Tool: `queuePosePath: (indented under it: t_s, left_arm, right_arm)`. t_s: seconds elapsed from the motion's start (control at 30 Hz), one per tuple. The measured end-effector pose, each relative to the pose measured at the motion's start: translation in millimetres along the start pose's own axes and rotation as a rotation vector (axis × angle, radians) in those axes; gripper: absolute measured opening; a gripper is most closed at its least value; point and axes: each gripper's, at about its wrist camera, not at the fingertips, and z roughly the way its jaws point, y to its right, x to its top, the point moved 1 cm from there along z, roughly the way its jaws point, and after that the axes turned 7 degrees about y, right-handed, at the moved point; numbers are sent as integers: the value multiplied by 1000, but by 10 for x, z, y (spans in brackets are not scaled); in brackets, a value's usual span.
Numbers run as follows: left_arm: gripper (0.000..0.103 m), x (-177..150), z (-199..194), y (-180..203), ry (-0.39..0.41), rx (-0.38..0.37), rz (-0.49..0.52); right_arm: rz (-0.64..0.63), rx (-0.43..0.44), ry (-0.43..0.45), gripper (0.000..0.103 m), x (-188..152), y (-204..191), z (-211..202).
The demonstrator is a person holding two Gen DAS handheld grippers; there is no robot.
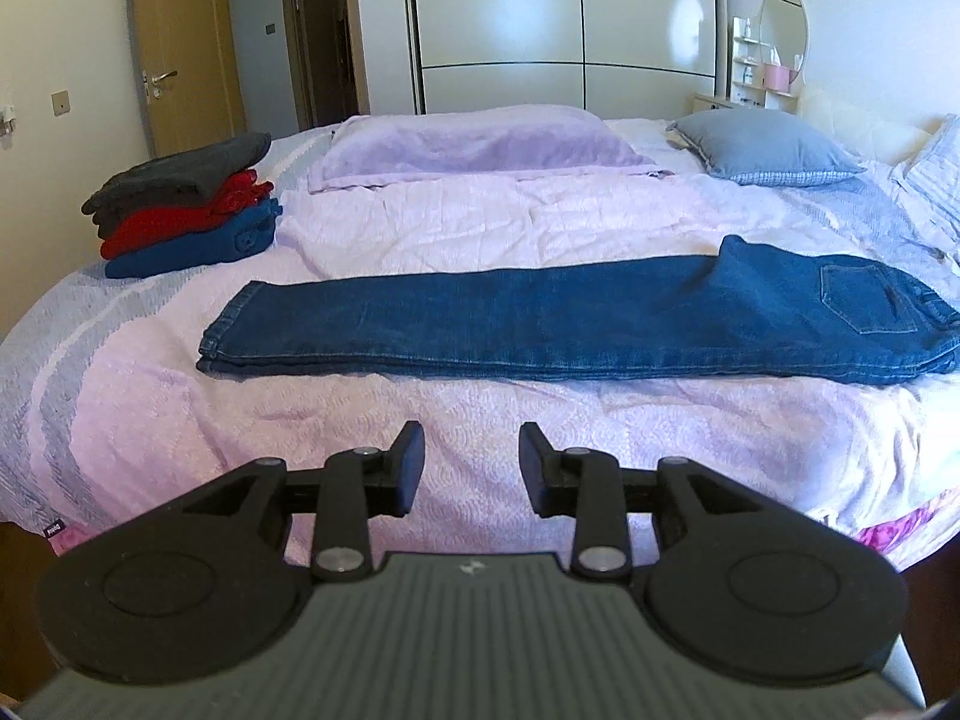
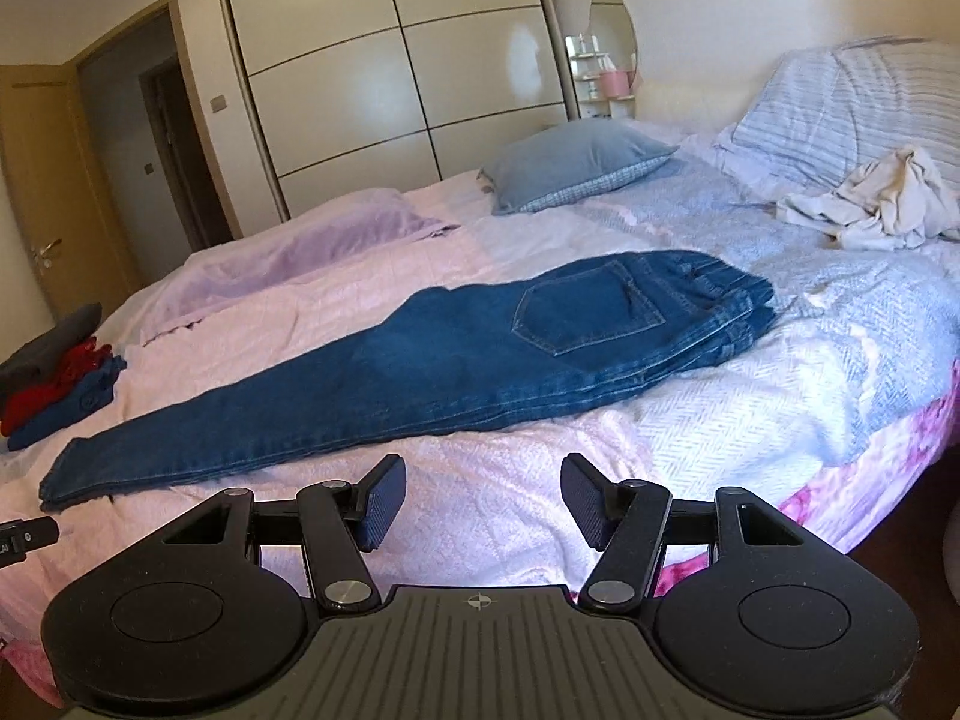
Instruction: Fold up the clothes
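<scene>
Jeans (image 1: 576,312) flat on bed (image 1: 420,222) | ahead of both parted grippers, untouched

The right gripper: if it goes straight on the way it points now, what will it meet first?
Probably the pink bedspread just ahead of the open right gripper, and right after it the long edge of the jeans lying folded lengthwise. Depth is hard to judge through the fisheye.
</scene>
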Motion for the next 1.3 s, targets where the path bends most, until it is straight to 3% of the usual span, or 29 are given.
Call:
queuePosePath:
  t_s: [0.47, 0.6, 0.7, 0.9, 1.07, 1.23, 1.3]
  left_arm:
    - [31, -47, 87, -67, -16, 0, -15]
    - [31, -127, 214, -224, -30, -52, -87]
    - [30, -164, 362, -351, -27, -41, -127]
    - [28, 18, 910, -836, -51, 21, -309]
    - [26, 172, 1359, -1251, -78, 71, -469]
    - [26, 78, 1723, -1920, -145, 109, -823]
    - [26, -23, 1788, -2157, -127, 127, -959]
  right_arm:
    - [-1, 11, -13, 61, -16, 6, 44]
    - [7, 21, -29, 61, -40, 59, 126]
    - [29, 14, -47, 61, -74, 140, 244]
    - [80, 11, -102, 61, -136, 282, 659]
    - [104, 45, -102, 61, 76, 300, 1059]
    - [181, 80, -150, 61, 181, 369, 1476]
    - [186, 69, -173, 61, 160, 391, 1603]
